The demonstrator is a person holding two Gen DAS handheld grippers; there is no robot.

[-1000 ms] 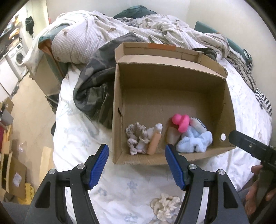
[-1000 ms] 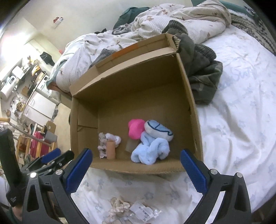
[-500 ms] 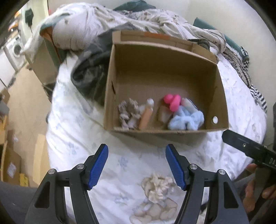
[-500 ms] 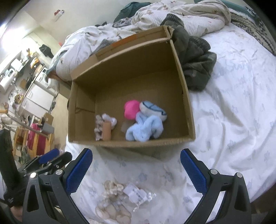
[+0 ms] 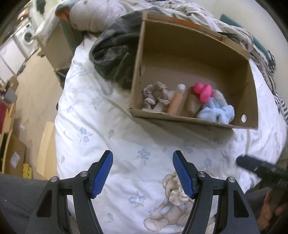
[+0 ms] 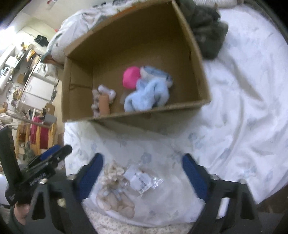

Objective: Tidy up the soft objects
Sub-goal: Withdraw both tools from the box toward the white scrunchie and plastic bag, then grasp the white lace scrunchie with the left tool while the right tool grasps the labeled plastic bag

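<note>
An open cardboard box [image 5: 194, 120] [image 6: 154, 115] lies on the white bed. Inside it are a beige scrunchie [image 5: 154, 94], an orange tube [image 5: 175, 103] [image 6: 104, 105], a pink soft toy [image 5: 203, 90] [image 6: 131, 79] and a light blue fluffy item [image 5: 216, 111] [image 6: 147, 96]. A cream scrunchie [image 5: 178, 196] [image 6: 111, 172] lies on the bedsheet near a clear plastic packet [image 6: 142, 178]. My left gripper [image 5: 142, 172] is open and empty above the sheet. My right gripper [image 6: 142, 174] is open above the cream scrunchie and packet.
A dark camouflage garment [image 5: 115, 54] lies left of the box, and a dark green one [image 6: 207, 34] lies at its right. Rumpled bedding [image 5: 180, 10] is piled behind. The bed edge drops to a cluttered floor [image 5: 27, 90] at the left.
Both grippers have pulled back from the box toward the near edge of the bed. The cream scrunchie and the packet now show more fully. Both grippers stay open.
</note>
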